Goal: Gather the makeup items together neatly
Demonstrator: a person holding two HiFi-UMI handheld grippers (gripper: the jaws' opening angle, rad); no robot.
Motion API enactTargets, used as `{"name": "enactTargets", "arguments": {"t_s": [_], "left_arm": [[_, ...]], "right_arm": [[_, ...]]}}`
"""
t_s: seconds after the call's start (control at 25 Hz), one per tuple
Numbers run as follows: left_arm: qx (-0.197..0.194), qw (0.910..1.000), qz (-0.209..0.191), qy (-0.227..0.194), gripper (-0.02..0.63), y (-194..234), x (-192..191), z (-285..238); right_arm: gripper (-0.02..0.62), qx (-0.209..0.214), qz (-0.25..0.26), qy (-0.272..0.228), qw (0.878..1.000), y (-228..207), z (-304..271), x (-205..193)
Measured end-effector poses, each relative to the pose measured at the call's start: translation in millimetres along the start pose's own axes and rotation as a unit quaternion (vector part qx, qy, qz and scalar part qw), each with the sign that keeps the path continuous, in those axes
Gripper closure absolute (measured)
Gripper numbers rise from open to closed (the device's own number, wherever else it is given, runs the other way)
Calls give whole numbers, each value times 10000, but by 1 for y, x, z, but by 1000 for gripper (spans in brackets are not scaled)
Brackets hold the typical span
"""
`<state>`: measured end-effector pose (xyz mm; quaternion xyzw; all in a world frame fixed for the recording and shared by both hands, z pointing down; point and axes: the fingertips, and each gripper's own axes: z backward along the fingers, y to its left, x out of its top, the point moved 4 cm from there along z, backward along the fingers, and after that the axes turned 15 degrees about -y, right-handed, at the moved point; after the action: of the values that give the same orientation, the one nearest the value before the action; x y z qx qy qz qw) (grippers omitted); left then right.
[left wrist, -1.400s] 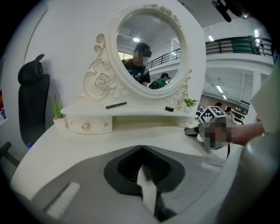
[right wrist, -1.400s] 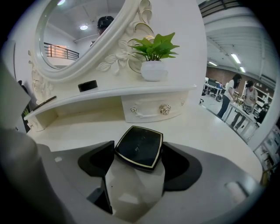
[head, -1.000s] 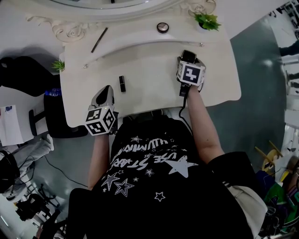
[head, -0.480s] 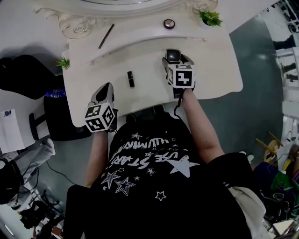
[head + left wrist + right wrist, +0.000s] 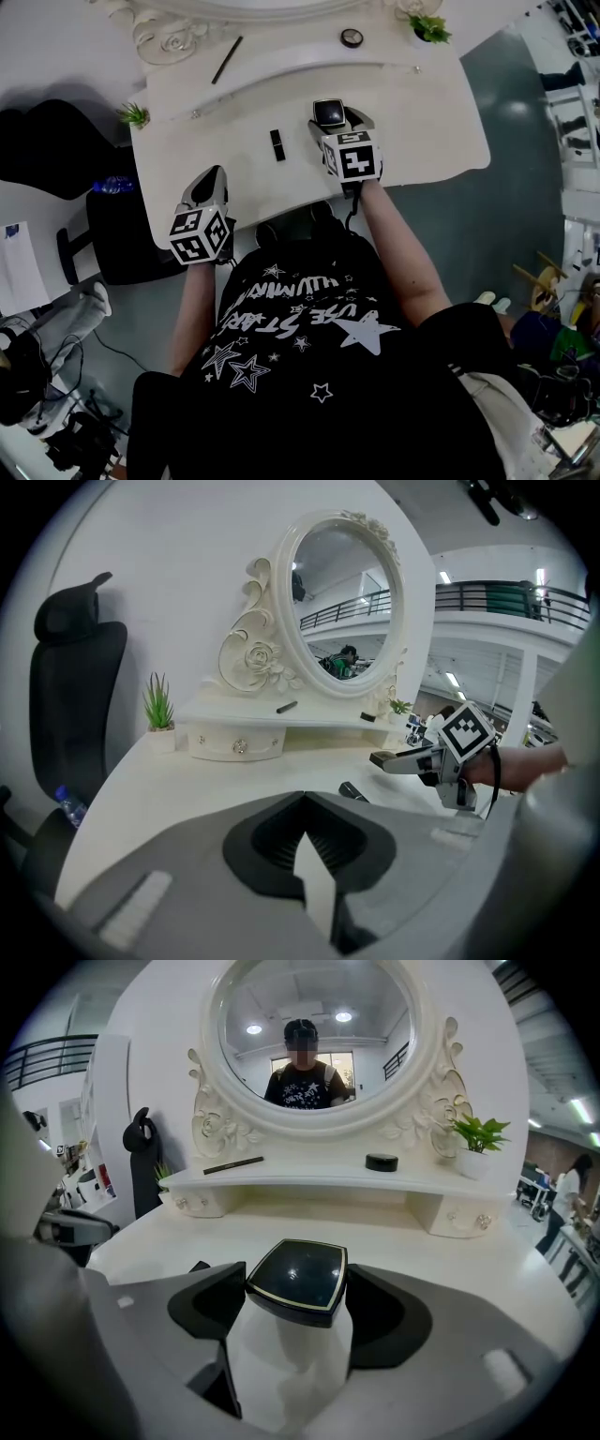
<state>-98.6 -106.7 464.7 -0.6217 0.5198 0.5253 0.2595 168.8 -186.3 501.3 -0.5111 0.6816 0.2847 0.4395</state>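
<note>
My right gripper [image 5: 330, 120] is shut on a white bottle [image 5: 291, 1354] with a square black cap [image 5: 329, 112], held just above the middle of the white dressing table [image 5: 422, 141]. A black lipstick [image 5: 277, 143] lies on the table to the left of the bottle, a short gap away. A dark pencil [image 5: 226, 59] and a round black compact [image 5: 352, 37] rest on the raised back shelf. My left gripper [image 5: 208, 185] hovers at the table's front left edge, shut with nothing in it [image 5: 302, 803].
An oval mirror [image 5: 309, 1035] in an ornate white frame stands behind the shelf. Small potted plants sit at the back right [image 5: 429, 26] and at the left edge [image 5: 134, 114]. A black chair [image 5: 37, 150] stands left of the table.
My right gripper has carried the bottle leftward across the table, closer to the lipstick. The left gripper has stayed at the front edge.
</note>
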Motion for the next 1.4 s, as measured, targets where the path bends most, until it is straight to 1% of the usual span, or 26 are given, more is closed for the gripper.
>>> {"name": "enactTargets", "arguments": {"t_s": [0.12,0.32,0.52,0.88,1.08,1.4], "left_arm": [[-28,10000,29,-5,604,7,-3,6],[-94,9999,56,-27,604,12,-4,12],[-124,9999,76,-22,604,16,-5,14],[-158,9998,95,32,604,21,-6,19],[-209,9997,92,41,604,21,-5,19],[-276,9996,111,36,604,27,-7,18]], "right_arm": [[233,147,101,10,9998,12,1,-4],[232,539,311,84,9980,33,2,-13],[232,689,395,274,9965,46,-3,-25],[232,736,458,478,9951,56,-3,-34],[232,632,509,613,9948,54,-1,-39],[229,487,590,646,9950,54,-4,-41]]}}
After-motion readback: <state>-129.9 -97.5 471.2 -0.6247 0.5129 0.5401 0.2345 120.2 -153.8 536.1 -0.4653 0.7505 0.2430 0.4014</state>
